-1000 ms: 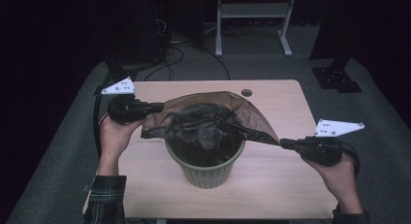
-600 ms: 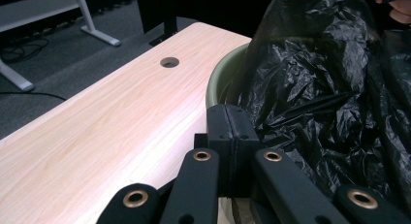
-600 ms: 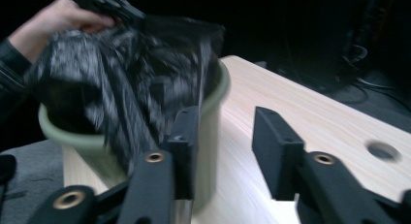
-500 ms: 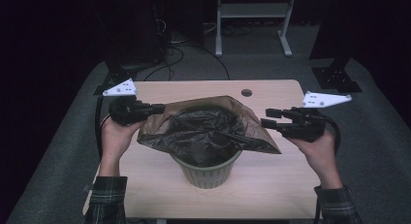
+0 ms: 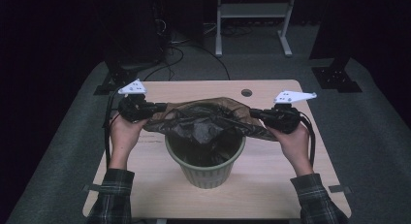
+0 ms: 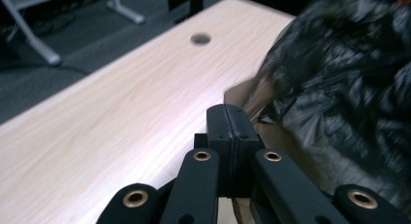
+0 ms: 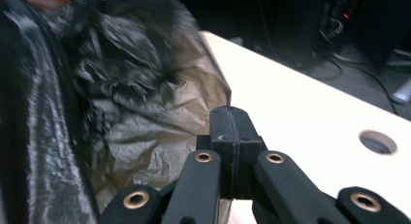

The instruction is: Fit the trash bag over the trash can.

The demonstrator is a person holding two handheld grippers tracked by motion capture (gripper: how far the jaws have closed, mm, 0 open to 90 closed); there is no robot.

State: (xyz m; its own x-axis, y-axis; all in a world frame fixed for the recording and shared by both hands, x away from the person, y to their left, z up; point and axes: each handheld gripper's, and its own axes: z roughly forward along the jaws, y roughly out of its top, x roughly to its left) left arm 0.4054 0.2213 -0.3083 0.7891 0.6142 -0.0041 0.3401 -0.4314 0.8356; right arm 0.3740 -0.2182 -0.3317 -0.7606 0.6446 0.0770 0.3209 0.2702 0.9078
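A: How was the bag (image 5: 203, 122) held?

B: It was stretched over the green bin (image 5: 206, 161) at the middle of the table (image 5: 271, 185), its rim pinched at either side. The left gripper (image 5: 162, 107) was clamped tight on the left edge; the right gripper (image 5: 253, 113), whose jaws had just been closing, was clamped on the right edge (thin film only).

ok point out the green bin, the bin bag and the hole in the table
green bin (image 5: 206, 171), high view, front of its outer wall
bin bag (image 5: 203, 124), high view, crumpled middle over the bin's mouth
hole in the table (image 5: 246, 93), high view, its centre near the far edge
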